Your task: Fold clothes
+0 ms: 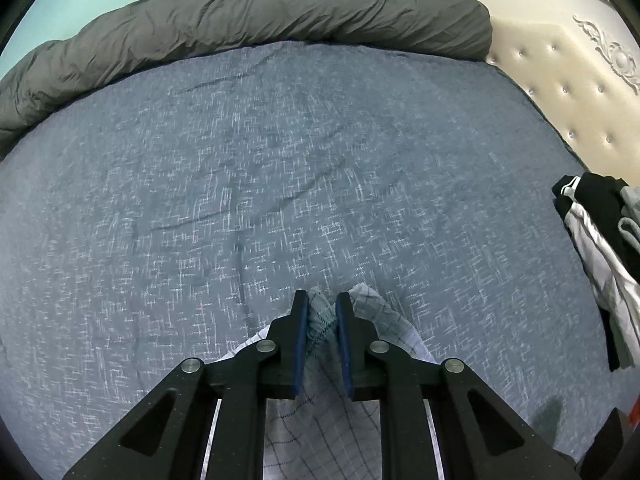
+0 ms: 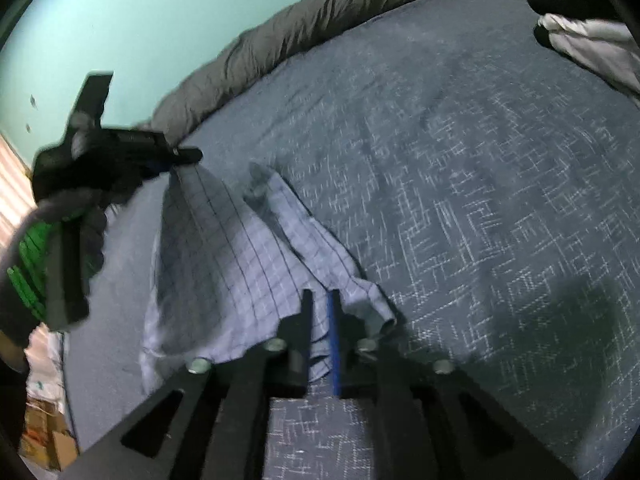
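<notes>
A light blue checked garment (image 2: 248, 264) hangs above the bed between my two grippers. My left gripper (image 1: 322, 304) is shut on a bunched corner of the checked garment (image 1: 320, 320); it also shows in the right wrist view (image 2: 176, 156), at the left, held by a gloved hand. My right gripper (image 2: 320, 304) is shut on another edge of the garment, low and nearer the bed. The cloth sags in folds between the two grips.
The bed has a blue-grey patterned sheet (image 1: 304, 168). A rolled dark grey duvet (image 1: 248, 16) lies along its far edge. A pile of black, white and grey clothes (image 1: 600, 240) sits at the right, also in the right wrist view (image 2: 588, 36). A cream tufted headboard (image 1: 568, 80) stands at the right.
</notes>
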{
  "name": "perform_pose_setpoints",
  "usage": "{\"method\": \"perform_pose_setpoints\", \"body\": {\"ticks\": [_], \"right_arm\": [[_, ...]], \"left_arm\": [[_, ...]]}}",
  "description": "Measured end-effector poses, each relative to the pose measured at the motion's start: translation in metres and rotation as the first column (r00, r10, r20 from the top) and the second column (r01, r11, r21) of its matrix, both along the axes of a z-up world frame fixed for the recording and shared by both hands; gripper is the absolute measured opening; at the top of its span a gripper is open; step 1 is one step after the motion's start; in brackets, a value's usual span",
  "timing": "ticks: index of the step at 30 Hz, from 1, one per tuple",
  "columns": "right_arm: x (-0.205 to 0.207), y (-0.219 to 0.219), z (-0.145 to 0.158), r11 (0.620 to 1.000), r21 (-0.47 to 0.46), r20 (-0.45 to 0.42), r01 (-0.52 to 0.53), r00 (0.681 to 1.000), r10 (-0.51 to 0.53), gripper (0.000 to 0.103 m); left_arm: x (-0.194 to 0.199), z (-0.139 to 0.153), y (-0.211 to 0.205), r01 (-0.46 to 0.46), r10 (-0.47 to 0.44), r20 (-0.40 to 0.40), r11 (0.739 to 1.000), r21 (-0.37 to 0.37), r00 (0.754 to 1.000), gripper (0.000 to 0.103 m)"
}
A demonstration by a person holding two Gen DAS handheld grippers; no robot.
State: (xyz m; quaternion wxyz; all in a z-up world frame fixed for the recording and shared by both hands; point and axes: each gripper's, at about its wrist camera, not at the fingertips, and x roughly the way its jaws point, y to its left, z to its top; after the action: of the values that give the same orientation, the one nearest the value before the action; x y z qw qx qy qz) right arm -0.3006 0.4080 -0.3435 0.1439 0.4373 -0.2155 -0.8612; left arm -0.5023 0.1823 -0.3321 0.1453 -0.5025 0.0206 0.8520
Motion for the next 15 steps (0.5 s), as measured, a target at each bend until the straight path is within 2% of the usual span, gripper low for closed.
{"method": "perform_pose_setpoints", "body": {"ticks": [2,11,13,15], "right_arm": [[-0.001,-0.005,-0.002,1.000,0.019,0.005,-0.012,1.000,0.012,0.025],[-0.006,-0.023,-0.017,0.993,0.106,0.046,-0.048,0.998,0.044,0.025],[-0.007,-0.024,-0.019,0.993,0.107,0.048,-0.048,0.998,0.043,0.024],[-0.005,-0.021,-0.019,0.993,0.108,0.046,-0.044,0.998,0.039,0.013]], "left_arm": [[0.000,-0.002,-0.001,0.000,0.000,0.004,1.000,0.003,1.000,0.015],[0.003,-0.003,-0.002,0.011,-0.011,-0.005,1.000,0.015,1.000,0.015],[0.004,-0.003,-0.002,0.012,-0.012,-0.007,1.000,0.016,1.000,0.015],[0.004,-0.003,-0.002,0.016,-0.016,-0.008,1.000,0.017,1.000,0.015]]}}
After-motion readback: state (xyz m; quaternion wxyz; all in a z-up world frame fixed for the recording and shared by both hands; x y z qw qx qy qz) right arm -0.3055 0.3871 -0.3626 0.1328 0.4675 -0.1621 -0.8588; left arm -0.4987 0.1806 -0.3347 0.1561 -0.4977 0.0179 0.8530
